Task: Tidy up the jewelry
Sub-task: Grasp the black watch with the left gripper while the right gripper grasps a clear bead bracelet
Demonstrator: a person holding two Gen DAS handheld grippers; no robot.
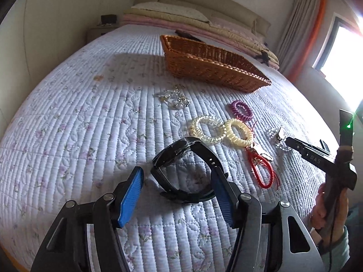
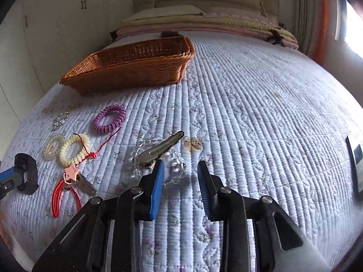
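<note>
My left gripper (image 1: 177, 176) is open, its blue pads on either side of a black watch (image 1: 181, 170) lying on the quilt; the watch also shows in the right wrist view (image 2: 26, 173). My right gripper (image 2: 180, 170) is open and empty, just behind a silver hair clip (image 2: 158, 149) lying on a clear bead bracelet (image 2: 158, 165). Purple (image 2: 110, 119), cream (image 2: 74, 149) and clear (image 2: 52, 147) spiral hair ties lie to the left. A red cord charm with a pink star (image 2: 68, 181) lies near them. An empty wicker basket (image 2: 136, 68) stands farther back.
A small pile of crystal jewelry (image 1: 174, 97) lies in front of the basket (image 1: 211, 68). Pillows and folded bedding (image 2: 204, 22) lie at the head of the bed. A dark flat device (image 2: 356, 158) lies at the right edge of the bed.
</note>
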